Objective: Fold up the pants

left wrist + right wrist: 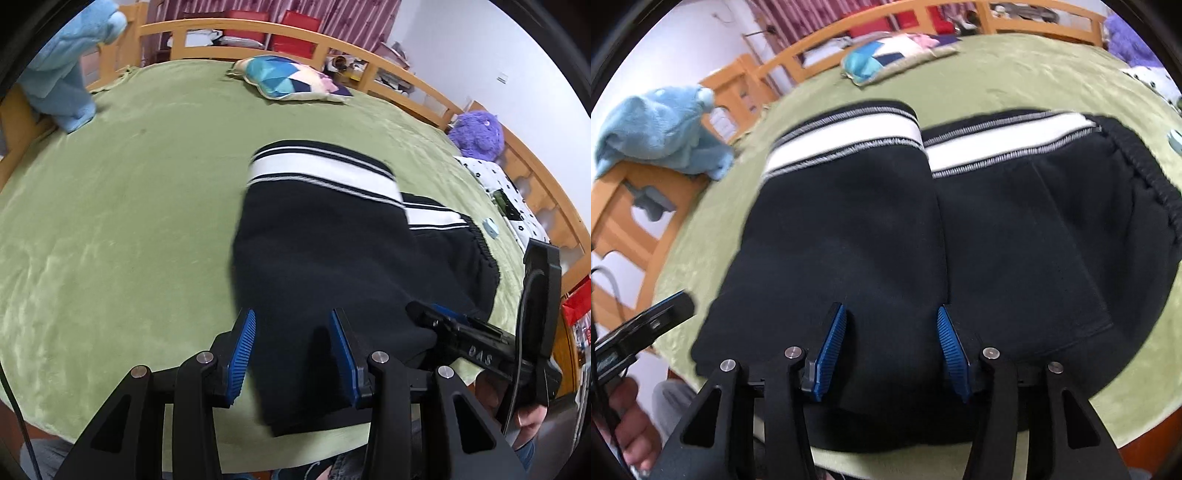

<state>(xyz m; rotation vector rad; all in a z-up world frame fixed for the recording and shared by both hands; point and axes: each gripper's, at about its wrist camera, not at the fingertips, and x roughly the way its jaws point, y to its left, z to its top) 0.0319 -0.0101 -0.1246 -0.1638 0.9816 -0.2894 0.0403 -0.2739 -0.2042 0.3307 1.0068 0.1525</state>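
Pants (886, 229) lie folded on green blanket (110, 221), striped side facing away from us. Our left gripper (291, 354) & right gripper (892, 350) both hover over near edge w/ jaws apart, nothing pinched. Pillow (291, 79) sits far side.

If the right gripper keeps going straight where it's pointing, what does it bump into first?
Most likely the black pants. The right gripper points down at the dark cloth, which fills the gap between its open blue fingers. How far off the cloth lies is hard to judge.
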